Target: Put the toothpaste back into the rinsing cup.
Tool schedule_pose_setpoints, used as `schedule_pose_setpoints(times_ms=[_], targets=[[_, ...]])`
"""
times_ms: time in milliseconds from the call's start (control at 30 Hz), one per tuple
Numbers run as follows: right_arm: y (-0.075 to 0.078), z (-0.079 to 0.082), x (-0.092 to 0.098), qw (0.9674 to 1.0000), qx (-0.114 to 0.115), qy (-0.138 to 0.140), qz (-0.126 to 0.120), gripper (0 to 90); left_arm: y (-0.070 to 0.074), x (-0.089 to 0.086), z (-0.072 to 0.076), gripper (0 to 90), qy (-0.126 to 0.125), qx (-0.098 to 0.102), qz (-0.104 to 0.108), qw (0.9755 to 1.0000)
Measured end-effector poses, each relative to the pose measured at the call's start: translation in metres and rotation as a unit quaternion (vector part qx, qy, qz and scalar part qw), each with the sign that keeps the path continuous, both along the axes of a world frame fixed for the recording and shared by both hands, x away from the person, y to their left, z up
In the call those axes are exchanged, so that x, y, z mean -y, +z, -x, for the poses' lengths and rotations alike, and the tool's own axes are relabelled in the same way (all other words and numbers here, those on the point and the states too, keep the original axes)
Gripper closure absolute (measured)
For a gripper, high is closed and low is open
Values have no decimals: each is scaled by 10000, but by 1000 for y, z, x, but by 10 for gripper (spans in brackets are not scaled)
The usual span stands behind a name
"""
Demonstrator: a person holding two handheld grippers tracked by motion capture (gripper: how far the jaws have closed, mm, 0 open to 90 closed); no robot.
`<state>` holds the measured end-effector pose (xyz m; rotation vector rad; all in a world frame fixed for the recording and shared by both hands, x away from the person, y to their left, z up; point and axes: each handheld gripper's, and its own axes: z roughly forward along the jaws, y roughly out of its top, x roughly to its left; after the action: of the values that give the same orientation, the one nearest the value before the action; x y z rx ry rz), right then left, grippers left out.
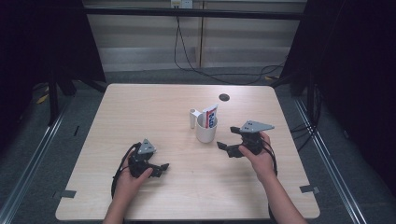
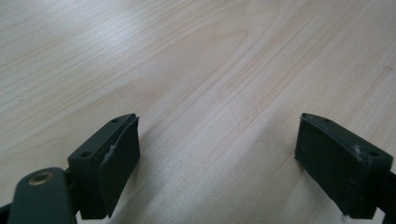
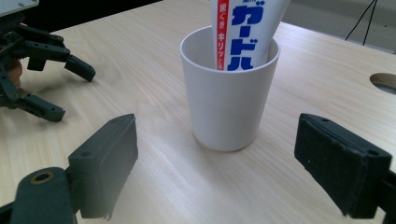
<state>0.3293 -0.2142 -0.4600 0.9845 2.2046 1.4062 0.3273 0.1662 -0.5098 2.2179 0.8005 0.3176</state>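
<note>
Near the middle of the pale wooden surface (image 1: pixel 140 116) stood a white cup (image 1: pixel 206 130) with a toothpaste tube (image 1: pixel 210 115) leaning inside it, its upper end sticking out above the rim. Seen from the right gripper view, the tube (image 3: pixel 247 28) carried large blue Japanese katakana on white, with a red stripe of smaller white characters down one side; the small print could not be read. Just behind the cup in the high view rose a small white upright piece (image 1: pixel 193 117), too small to identify. Farther back lay a round dark hole (image 1: pixel 224 97) in the surface, and black cables (image 1: pixel 187 56) trailed over the floor beyond the far edge. Nothing stood between the right claw (image 1: pixel 227 140) and the cup. That claw, held in the person's right hand (image 1: pixel 259 158), was spread wide, its jaws apart on either side of the cup (image 3: pixel 229 93) in its own view, with the cup near ahead and untouched. The left claw (image 1: pixel 162 169), gripped by the left hand (image 1: pixel 130 179), rested low toward the near left, well apart from the cup, jaws likewise wide over bare wood and holding nothing.
</note>
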Motion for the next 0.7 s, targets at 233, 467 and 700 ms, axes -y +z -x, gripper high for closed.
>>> schedule_pose_setpoints(times_ms=[233, 467, 700], targets=[[-4, 6, 2, 10000, -29, 54, 0, 132, 0, 0, 0, 140, 0, -5, 5, 10000], [-12, 11, 5, 9999, -100, 100, 82, 133, 0, 0, 0, 140, 2, 1, 0, 10000], [-19, 16, 8, 9997, -174, 113, 143, 133, 0, 0, 0, 140, -1, -3, 4, 10000]])
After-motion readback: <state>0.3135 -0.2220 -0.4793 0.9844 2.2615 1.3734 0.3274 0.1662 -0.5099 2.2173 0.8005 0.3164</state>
